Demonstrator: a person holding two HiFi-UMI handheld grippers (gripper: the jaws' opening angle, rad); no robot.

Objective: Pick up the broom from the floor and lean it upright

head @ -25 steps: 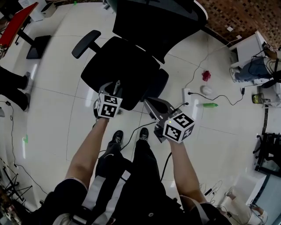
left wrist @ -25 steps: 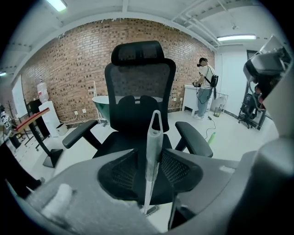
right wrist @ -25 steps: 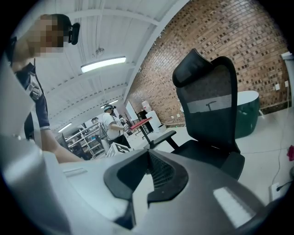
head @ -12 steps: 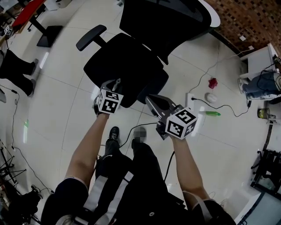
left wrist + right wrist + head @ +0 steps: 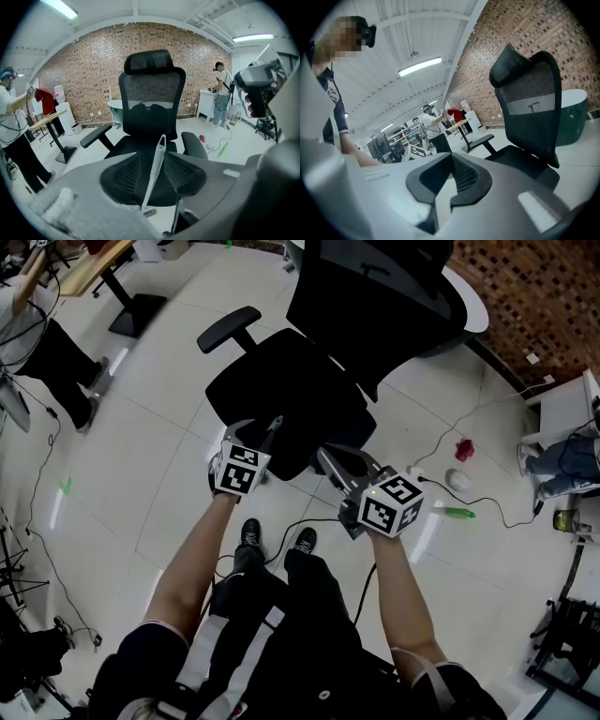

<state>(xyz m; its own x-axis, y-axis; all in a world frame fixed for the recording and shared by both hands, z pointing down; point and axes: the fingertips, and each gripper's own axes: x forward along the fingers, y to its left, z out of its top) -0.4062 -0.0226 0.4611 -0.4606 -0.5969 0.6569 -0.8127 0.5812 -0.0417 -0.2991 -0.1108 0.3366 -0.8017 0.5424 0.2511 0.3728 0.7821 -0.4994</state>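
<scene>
The broom shows only as a thin pale handle (image 5: 154, 173) with a hang loop at its top. It stands tilted between the jaws of my left gripper (image 5: 152, 155), its tip against the front of the black office chair (image 5: 150, 112). Those jaws are opening, and a gap shows on each side of the handle. In the head view the handle (image 5: 274, 427) pokes up past my left gripper (image 5: 258, 435) at the seat's front edge. The broom's head is hidden. My right gripper (image 5: 328, 454) hovers beside it, shut and empty, and its tips (image 5: 450, 157) meet.
The office chair (image 5: 291, 399) fills the floor straight ahead. A black cable (image 5: 309, 519) runs by my shoes. A green bottle (image 5: 457, 513), a white round object (image 5: 457, 480) and a red item (image 5: 464, 448) lie at the right. A person (image 5: 56, 352) stands at the left by a desk.
The head view has swung, so the chair now sits higher and further right. Both grippers stay at the chair's front edge, and the handle tip still stands by the left gripper.
</scene>
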